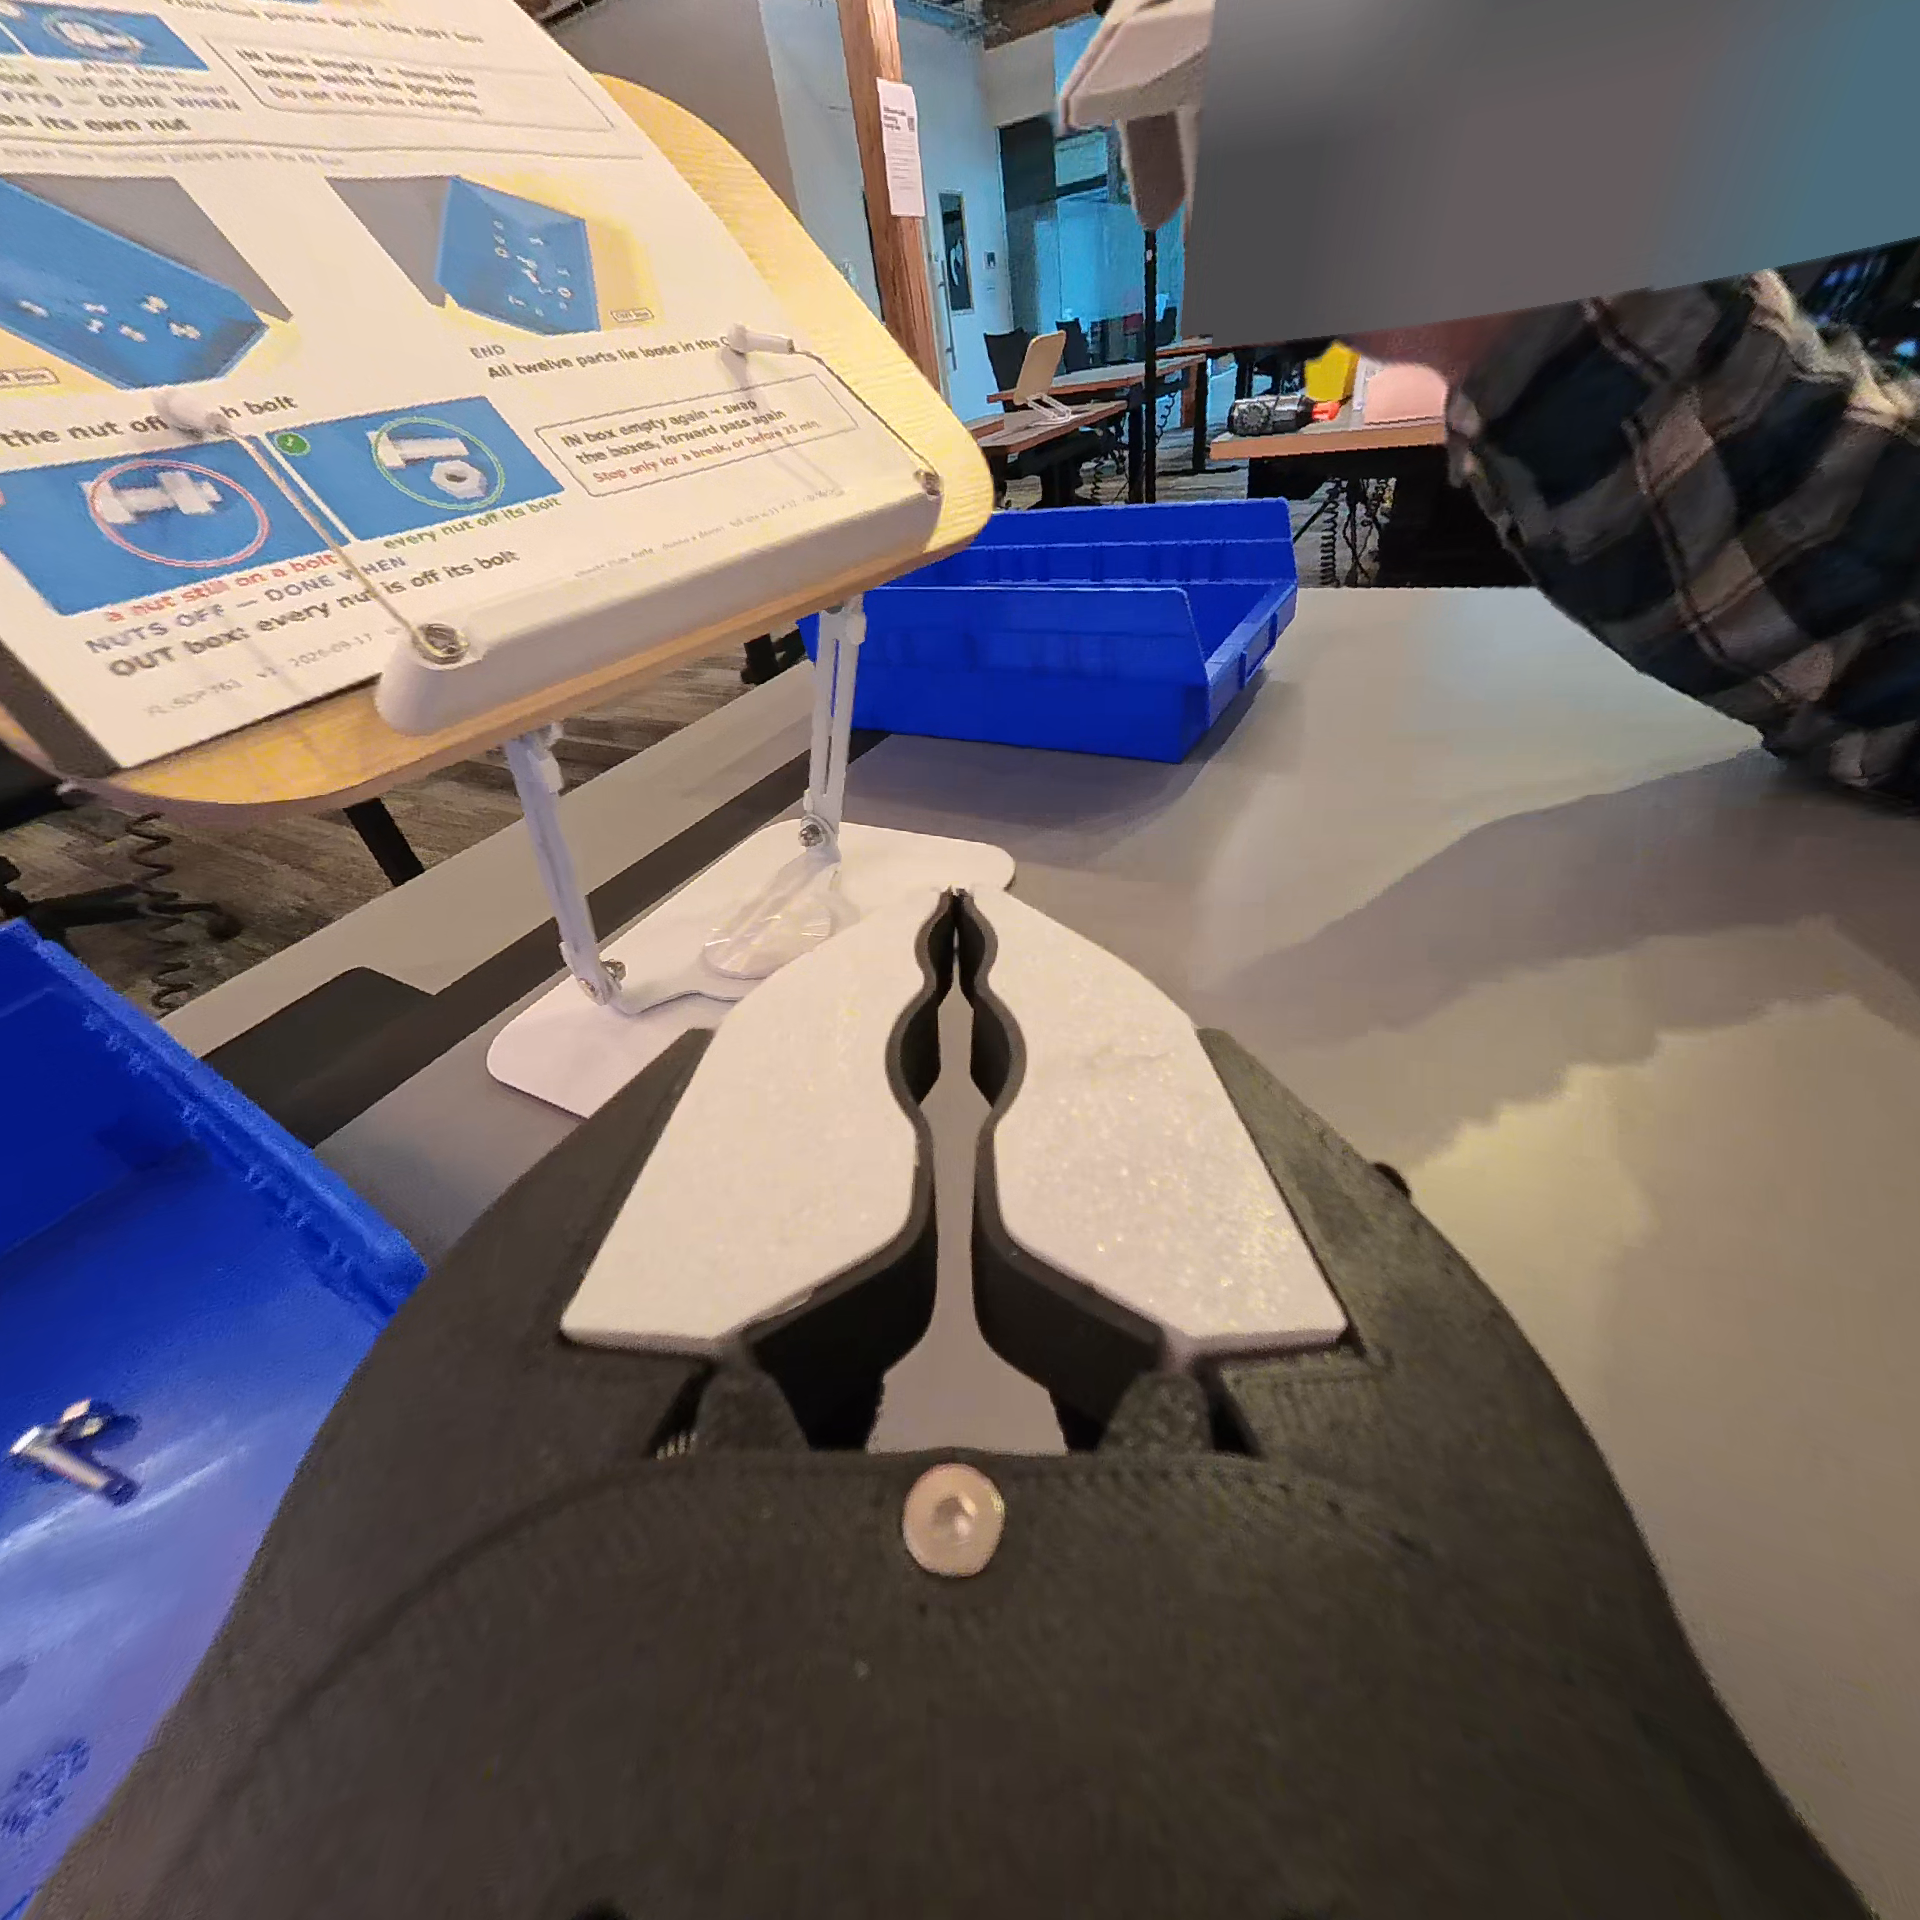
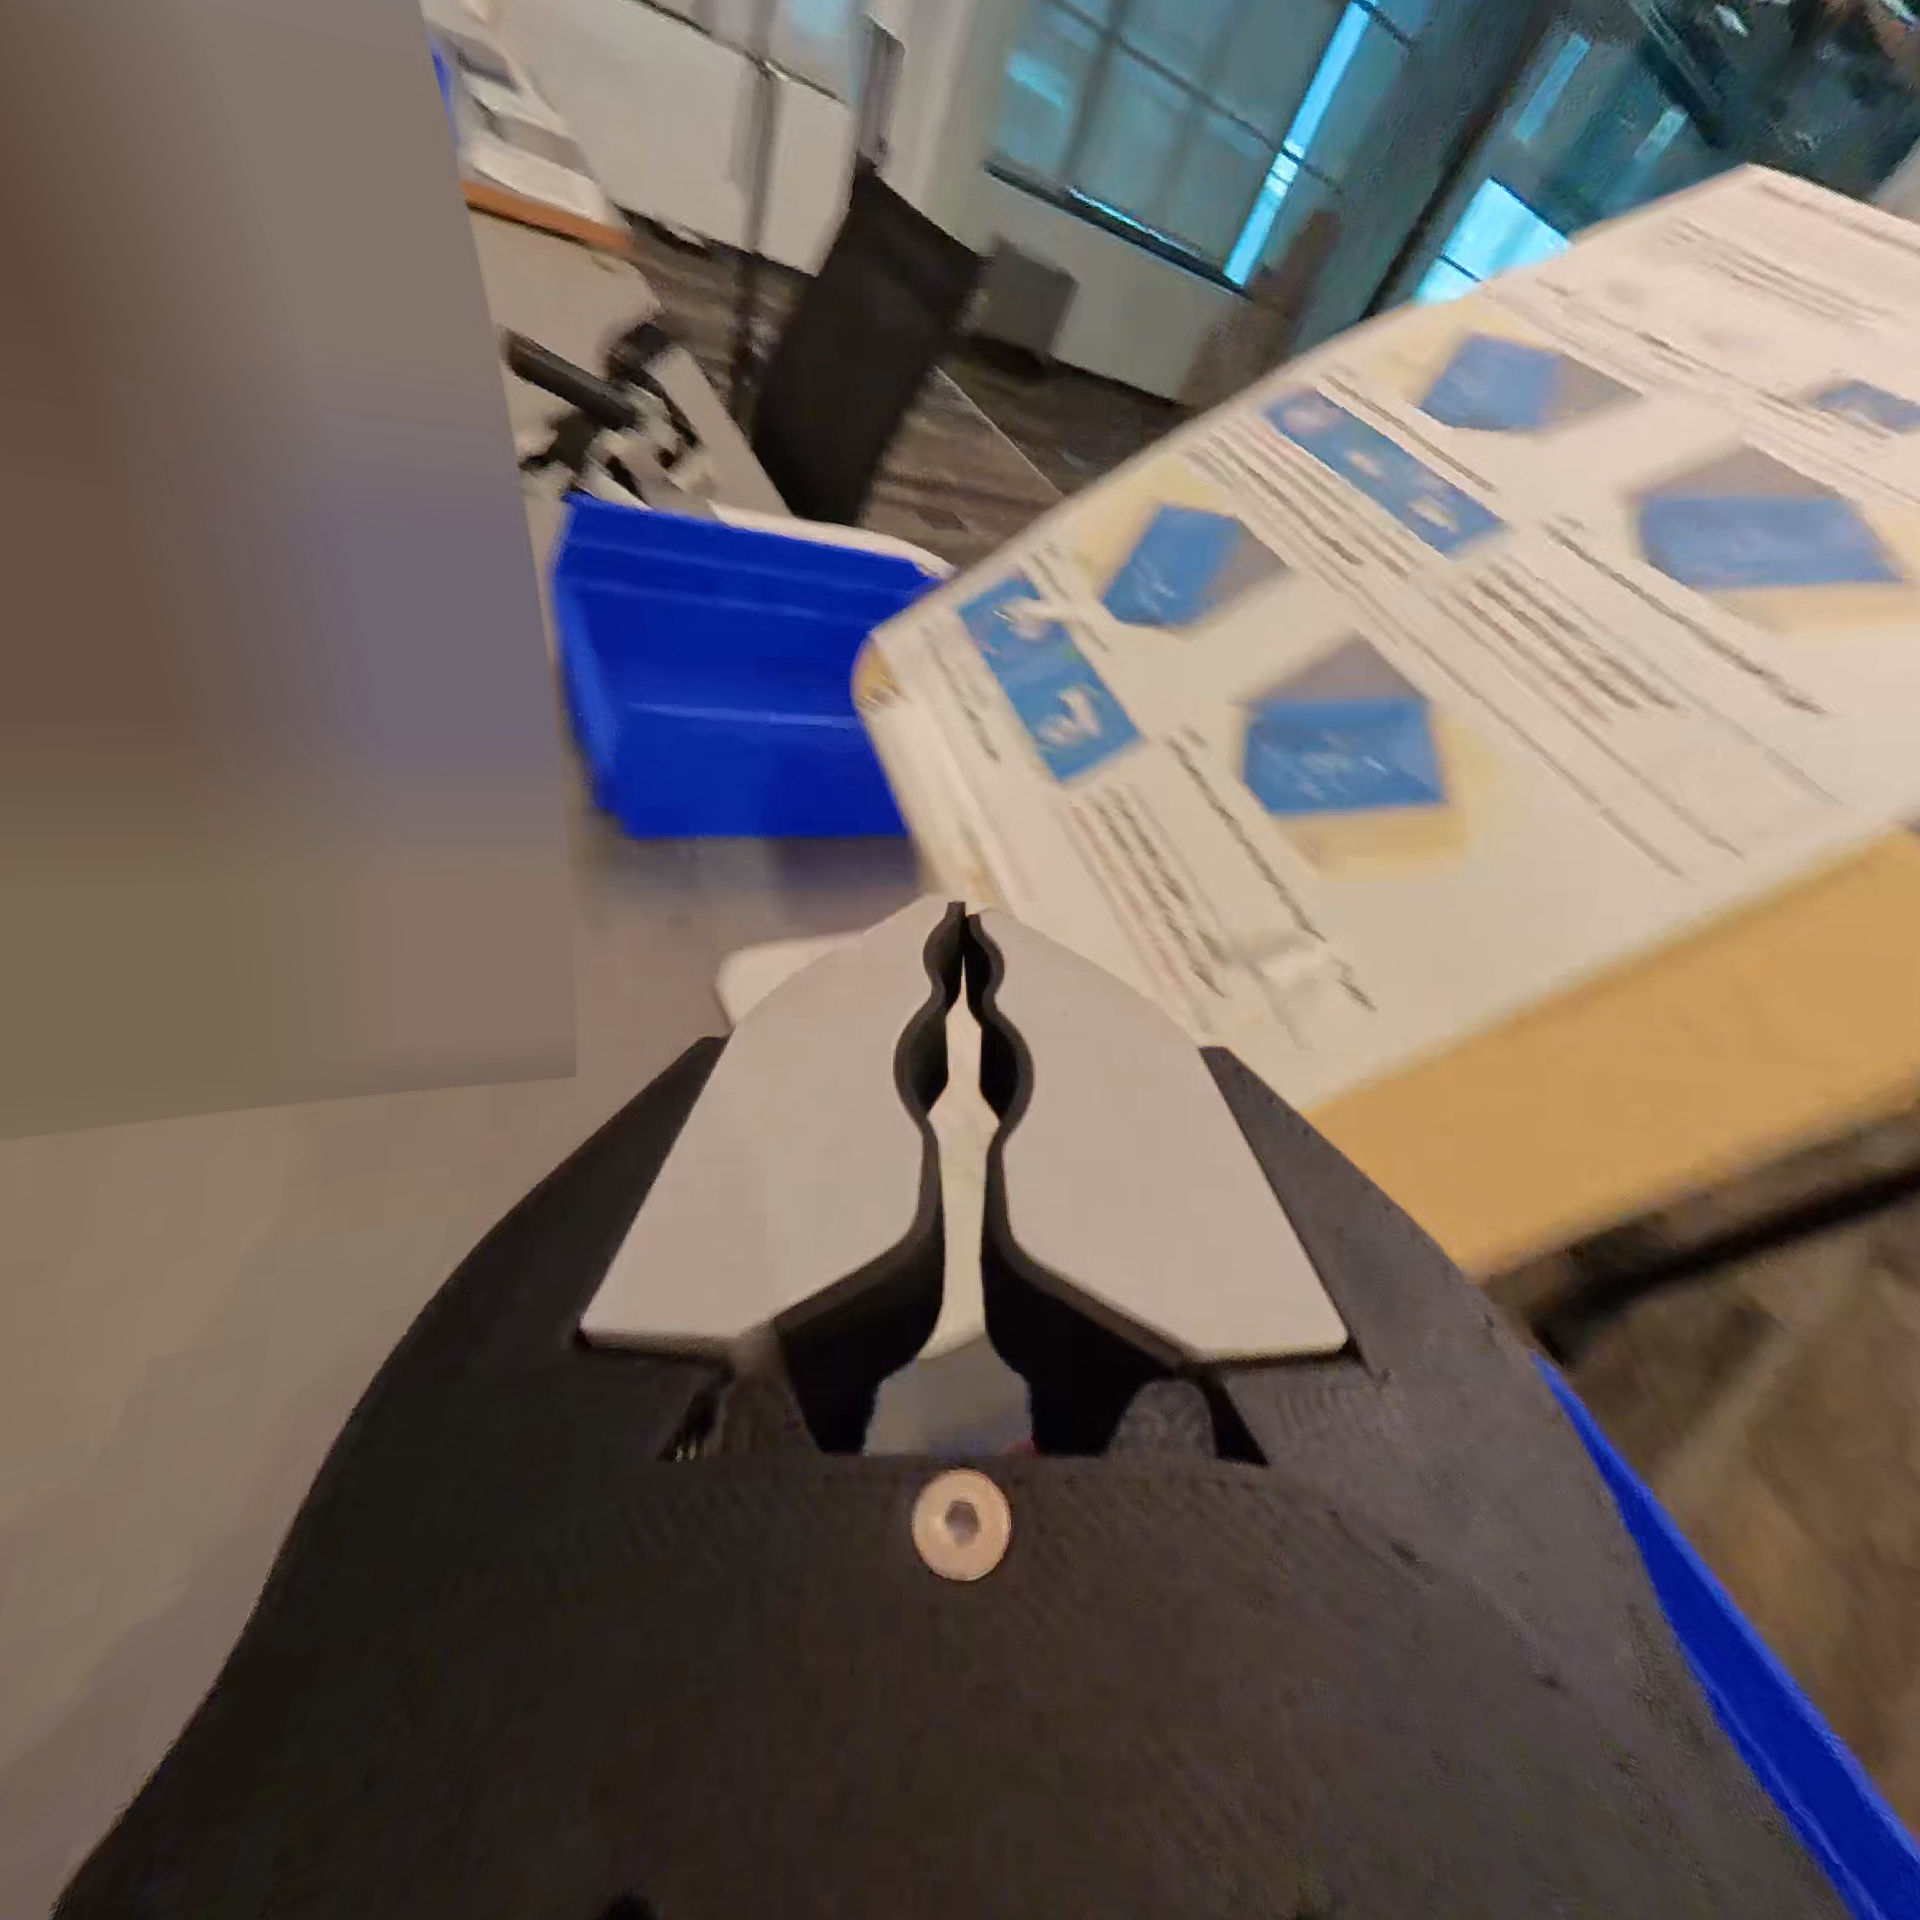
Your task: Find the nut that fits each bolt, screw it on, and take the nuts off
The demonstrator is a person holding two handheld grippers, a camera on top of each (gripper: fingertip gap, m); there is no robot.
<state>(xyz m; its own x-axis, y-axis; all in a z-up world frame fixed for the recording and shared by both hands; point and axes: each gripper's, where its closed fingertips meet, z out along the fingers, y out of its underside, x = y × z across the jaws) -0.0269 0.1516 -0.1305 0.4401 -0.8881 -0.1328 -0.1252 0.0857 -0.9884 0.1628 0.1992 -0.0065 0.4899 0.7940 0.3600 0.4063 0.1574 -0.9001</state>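
Looking along your left gripper (image 1: 958,902), you see its white-faced fingers (image 1: 800,1132) drawn together until the tips meet, with nothing between them. At your lower left, the near blue bin (image 1: 208,1299) holds the one task piece on show: a small silvery bolt (image 1: 73,1449) lying on its side on the bin floor, its head end toward the left and its short shank glinting. Whether a nut sits on it is too small to tell. Past the fingertips stands the white foot (image 1: 582,1049) of the stand on the grey desk (image 1: 1455,935); it props up a wooden board (image 1: 727,208) carrying an illustrated instruction sheet (image 1: 312,343). Farther back sits a second blue bin (image 1: 1091,644), with a plaid sleeve (image 1: 1683,520) on the right.

Your right gripper (image 2: 964,914) likewise has its fingers (image 2: 1122,1143) closed tip to tip and bare, pointing at the sheet's lower edge, with a blue bin (image 2: 727,686) beyond; this view is motion-blurred.
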